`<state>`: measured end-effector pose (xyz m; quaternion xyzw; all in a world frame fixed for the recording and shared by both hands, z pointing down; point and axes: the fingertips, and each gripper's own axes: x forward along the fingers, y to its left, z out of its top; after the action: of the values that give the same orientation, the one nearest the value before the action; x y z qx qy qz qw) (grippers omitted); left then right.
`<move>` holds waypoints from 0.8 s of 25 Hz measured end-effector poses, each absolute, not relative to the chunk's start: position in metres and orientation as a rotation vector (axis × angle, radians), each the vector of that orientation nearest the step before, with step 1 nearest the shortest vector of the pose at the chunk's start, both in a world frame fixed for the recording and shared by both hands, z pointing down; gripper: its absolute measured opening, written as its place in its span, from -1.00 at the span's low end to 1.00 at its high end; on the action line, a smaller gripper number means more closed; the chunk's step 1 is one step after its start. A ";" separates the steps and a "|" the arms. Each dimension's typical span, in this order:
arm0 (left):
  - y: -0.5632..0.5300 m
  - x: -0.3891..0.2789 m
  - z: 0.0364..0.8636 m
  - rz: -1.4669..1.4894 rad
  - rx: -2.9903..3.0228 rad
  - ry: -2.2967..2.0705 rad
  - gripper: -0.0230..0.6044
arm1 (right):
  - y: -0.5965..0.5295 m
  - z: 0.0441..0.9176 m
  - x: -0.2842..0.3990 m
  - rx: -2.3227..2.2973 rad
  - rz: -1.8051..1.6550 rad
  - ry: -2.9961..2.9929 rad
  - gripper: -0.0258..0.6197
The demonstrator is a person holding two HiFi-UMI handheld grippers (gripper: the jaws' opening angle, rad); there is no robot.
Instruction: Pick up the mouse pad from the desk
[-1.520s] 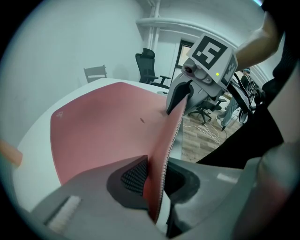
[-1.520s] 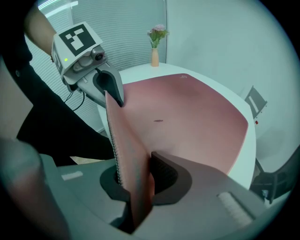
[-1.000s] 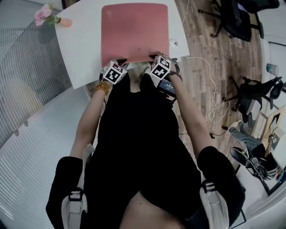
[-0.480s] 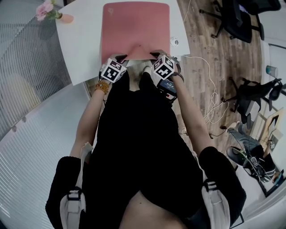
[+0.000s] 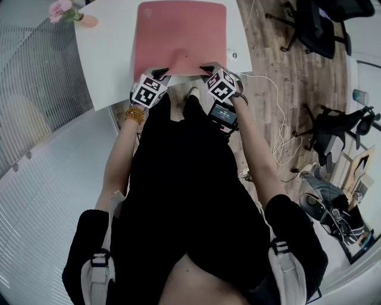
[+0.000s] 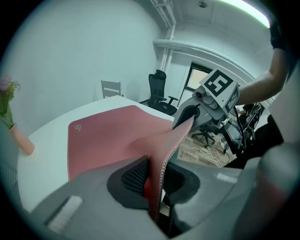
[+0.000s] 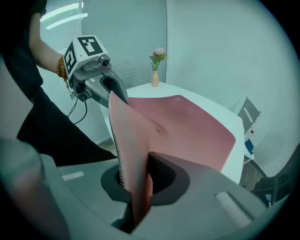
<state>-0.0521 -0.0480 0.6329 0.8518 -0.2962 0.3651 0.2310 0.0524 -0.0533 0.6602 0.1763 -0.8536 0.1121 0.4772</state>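
Note:
A large pink mouse pad (image 5: 178,36) lies on the white desk (image 5: 110,65), its near edge lifted off the desk. My left gripper (image 5: 159,76) is shut on the pad's near left corner; in the left gripper view the pad (image 6: 108,140) runs up between the ribbed pads (image 6: 136,176) of the left gripper (image 6: 152,180). My right gripper (image 5: 209,71) is shut on the near right corner, and the pad (image 7: 183,126) is pinched in the right gripper (image 7: 140,180). Each gripper view shows the other gripper, the right one (image 6: 185,117) and the left one (image 7: 117,96), holding the raised, curling edge.
A small vase with pink flowers (image 5: 74,16) stands at the desk's far left corner, seen too as the vase (image 7: 155,75). A small round object (image 5: 232,55) sits near the desk's right edge. Office chairs (image 5: 309,24) and cables (image 5: 283,137) are on the wooden floor to the right.
Both grippers have risen with the pad's near edge, which now stands higher off the desk and curls more. The far part of the pad still lies flat.

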 end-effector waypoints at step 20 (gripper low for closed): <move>-0.013 -0.045 0.608 0.797 2.271 -0.902 -0.79 | -0.031 0.627 0.056 0.428 0.338 -2.130 -0.78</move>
<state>-0.0448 -0.0133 0.6078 0.8477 -0.3369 0.2976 0.2817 0.0558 -0.0309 0.6275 0.1736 -0.8630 0.1370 0.4543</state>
